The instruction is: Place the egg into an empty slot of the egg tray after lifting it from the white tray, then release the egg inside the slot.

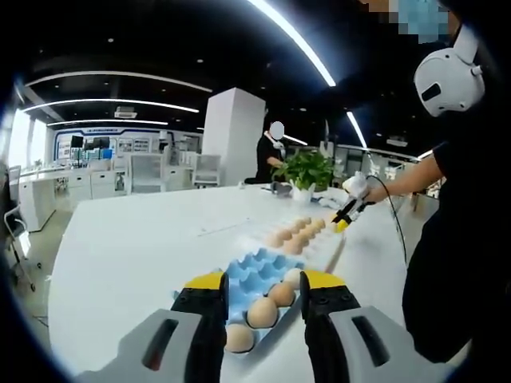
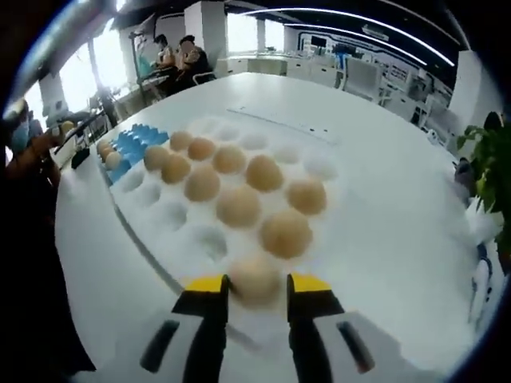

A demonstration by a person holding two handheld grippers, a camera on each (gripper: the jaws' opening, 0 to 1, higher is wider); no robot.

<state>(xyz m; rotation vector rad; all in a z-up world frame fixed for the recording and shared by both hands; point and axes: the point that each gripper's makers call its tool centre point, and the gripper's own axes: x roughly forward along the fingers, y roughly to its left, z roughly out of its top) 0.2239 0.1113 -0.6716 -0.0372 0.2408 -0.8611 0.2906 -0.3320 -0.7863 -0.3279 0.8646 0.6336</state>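
Observation:
A blue egg tray [image 1: 254, 273] lies just ahead of my left gripper [image 1: 266, 281], whose jaws stand open and apart with nothing between them. The tray's near slots hold a few brown eggs [image 1: 262, 313]. Beyond it lies the white tray [image 1: 315, 239] with several eggs. My right gripper [image 1: 345, 215] is low at that tray's far end. In the right gripper view, my right gripper [image 2: 257, 285] has both yellow tips against the sides of a brown egg [image 2: 255, 275] at the near edge of the white tray [image 2: 315, 163]. The blue egg tray [image 2: 132, 144] lies at the far left.
Both trays rest on a big white table [image 1: 128, 247]. A potted plant [image 1: 307, 169] stands at the table's far end, with a person [image 1: 271, 155] behind it. White chairs and desks line the room at the back left.

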